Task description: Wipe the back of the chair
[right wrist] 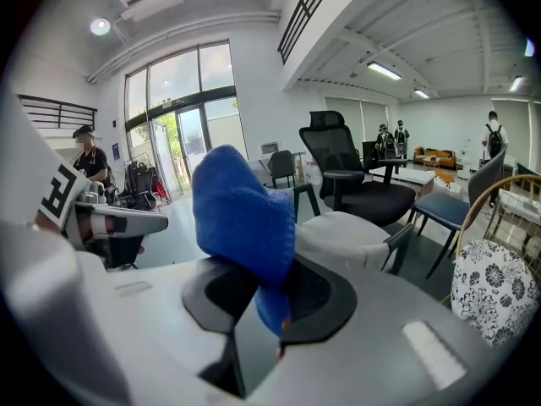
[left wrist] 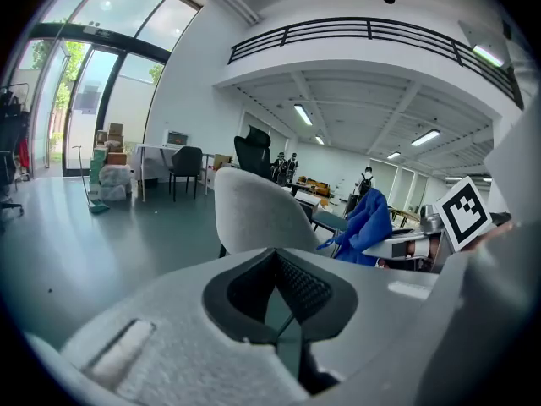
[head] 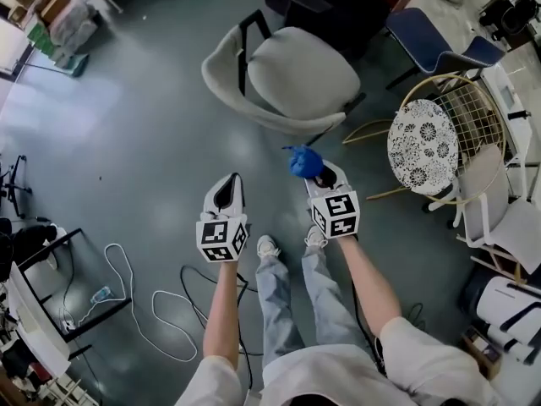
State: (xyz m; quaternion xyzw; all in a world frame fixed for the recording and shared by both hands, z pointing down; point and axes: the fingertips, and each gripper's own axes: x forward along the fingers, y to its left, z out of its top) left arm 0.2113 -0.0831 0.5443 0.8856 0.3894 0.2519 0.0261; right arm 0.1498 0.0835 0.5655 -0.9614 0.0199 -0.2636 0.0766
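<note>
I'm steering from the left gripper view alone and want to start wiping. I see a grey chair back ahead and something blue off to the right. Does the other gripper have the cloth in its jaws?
Observer: Yes. The right gripper view shows the blue cloth pinched between the jaws of the right gripper, bunched up above them.
Operator: Is it on the chair yet?
Observer: No. In the head view the cloth is short of the grey chair, and a strip of floor shows between them.
Operator: Anything close on the right side?
Observer: A wire chair with a patterned cushion stands on that side, apart from the right gripper.
</note>
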